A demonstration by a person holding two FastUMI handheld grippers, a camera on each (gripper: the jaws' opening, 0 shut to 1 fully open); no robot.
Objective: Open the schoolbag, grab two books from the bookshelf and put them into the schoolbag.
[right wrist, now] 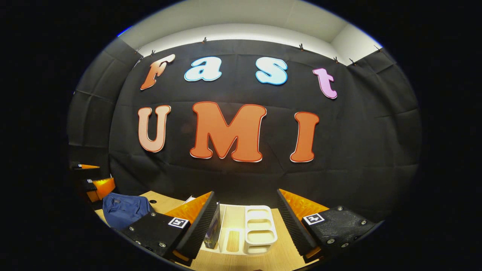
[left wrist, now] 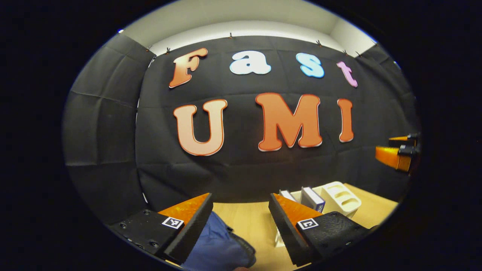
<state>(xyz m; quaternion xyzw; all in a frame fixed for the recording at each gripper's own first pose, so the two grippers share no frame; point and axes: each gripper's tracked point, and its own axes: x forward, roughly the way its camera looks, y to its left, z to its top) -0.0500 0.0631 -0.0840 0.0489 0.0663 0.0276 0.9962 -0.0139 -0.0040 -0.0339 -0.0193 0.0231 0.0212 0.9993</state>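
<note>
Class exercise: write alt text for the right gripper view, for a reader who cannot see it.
The open right gripper hovers above a white bookshelf on a wooden table, a book standing at the rack's left. A blue schoolbag lies far left.

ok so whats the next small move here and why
Probably lower the left gripper onto the blue schoolbag to start opening it. Both grippers hang open above the wooden table, the bag looks shut in the right gripper view, and the books stand in the white bookshelf, untouched.
</note>
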